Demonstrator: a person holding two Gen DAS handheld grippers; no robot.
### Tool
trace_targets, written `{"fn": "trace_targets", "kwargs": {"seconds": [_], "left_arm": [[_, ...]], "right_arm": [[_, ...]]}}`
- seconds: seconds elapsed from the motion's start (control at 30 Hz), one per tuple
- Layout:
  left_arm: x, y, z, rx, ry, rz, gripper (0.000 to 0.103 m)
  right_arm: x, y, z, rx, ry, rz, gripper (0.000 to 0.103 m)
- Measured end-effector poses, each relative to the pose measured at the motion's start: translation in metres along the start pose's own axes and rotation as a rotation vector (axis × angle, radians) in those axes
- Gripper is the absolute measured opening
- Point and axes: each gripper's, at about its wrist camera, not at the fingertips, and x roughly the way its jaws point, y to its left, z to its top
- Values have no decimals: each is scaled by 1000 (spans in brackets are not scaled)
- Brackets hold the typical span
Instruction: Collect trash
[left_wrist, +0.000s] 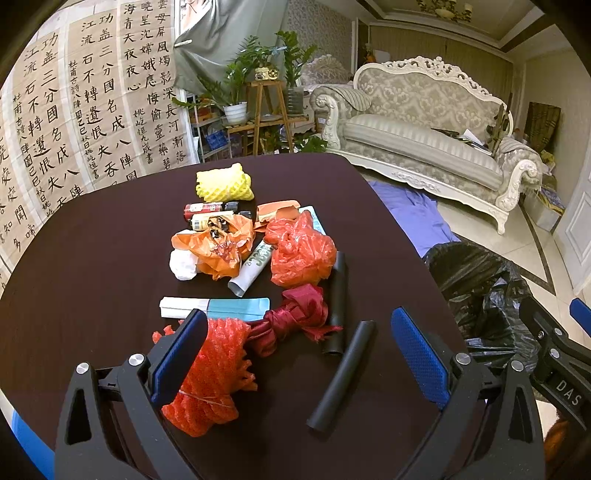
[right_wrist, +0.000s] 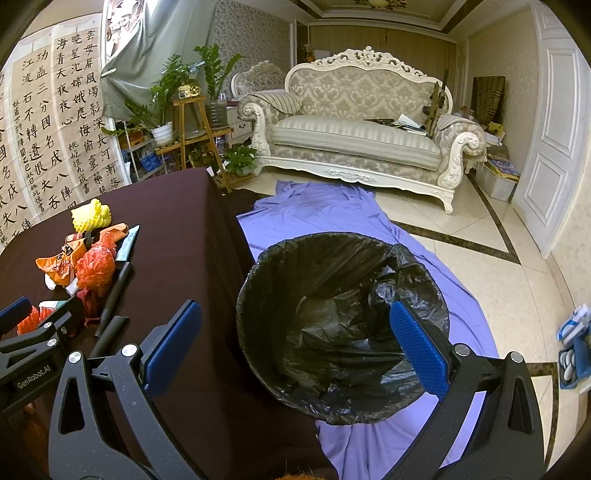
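Observation:
Trash lies in a heap on the dark round table (left_wrist: 92, 240). Nearest me is a red foam net (left_wrist: 218, 373), partly between the open fingers of my left gripper (left_wrist: 299, 354); its left pad (left_wrist: 181, 354) is against the net. A black tube (left_wrist: 343, 373) lies between the fingers too, and a second black tube (left_wrist: 338, 299) behind it. Further back are a dark red ribbon (left_wrist: 295, 317), a white-and-blue box (left_wrist: 214, 308), red and orange plastic bags (left_wrist: 299, 251), a yellow foam net (left_wrist: 225, 182). My right gripper (right_wrist: 295, 347) hangs open and empty over the black-lined trash bin (right_wrist: 332, 314).
The bin stands on a purple cloth (right_wrist: 332, 210) on the tiled floor, right of the table's edge. A cream sofa (right_wrist: 362, 122), plant stands (right_wrist: 188, 122) and calligraphy sheets (left_wrist: 74, 110) are behind. A blue box (right_wrist: 572, 350) sits at the far right on the floor.

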Motion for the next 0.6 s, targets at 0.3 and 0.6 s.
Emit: {"fn": "trace_targets", "kwargs": {"seconds": [0.3,0.6], "left_arm": [[0,0,0,0,1,0,97],[1,0,-2,3,3,-1,97]], "right_arm": [[0,0,0,0,1,0,100],[0,0,0,0,1,-1,100]]}}
